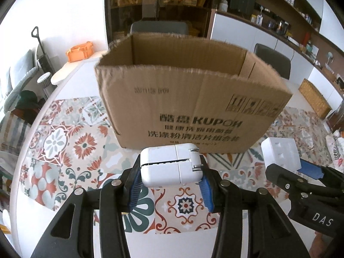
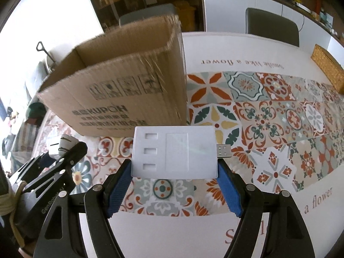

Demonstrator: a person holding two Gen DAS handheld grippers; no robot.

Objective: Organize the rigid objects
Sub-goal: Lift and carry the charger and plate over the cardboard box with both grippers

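Both claws are raised over the patterned tablecloth [image 2: 279, 111], level, facing the open cardboard box [image 1: 182, 99]. The left gripper [image 1: 171, 185] clamps a white charger [image 1: 172, 165]; the right gripper [image 2: 174, 185] clamps a flat white USB card reader [image 2: 174, 152].

"KUPOH", "2021128" on cardboard box [image 1: 189, 99]; "DAS" on right gripper [image 1: 309, 172] at 4 o'clock; "a flower" on tablecloth [image 2: 258, 116].

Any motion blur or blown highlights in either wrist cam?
Left wrist: white charger in the left hand-held gripper is sharp, cardboard box print slightly soft, upper-left wall overexposed. Right wrist: box visibly smeared, white USB hub in the right hand-held gripper crisp; strong fisheye bending in both.
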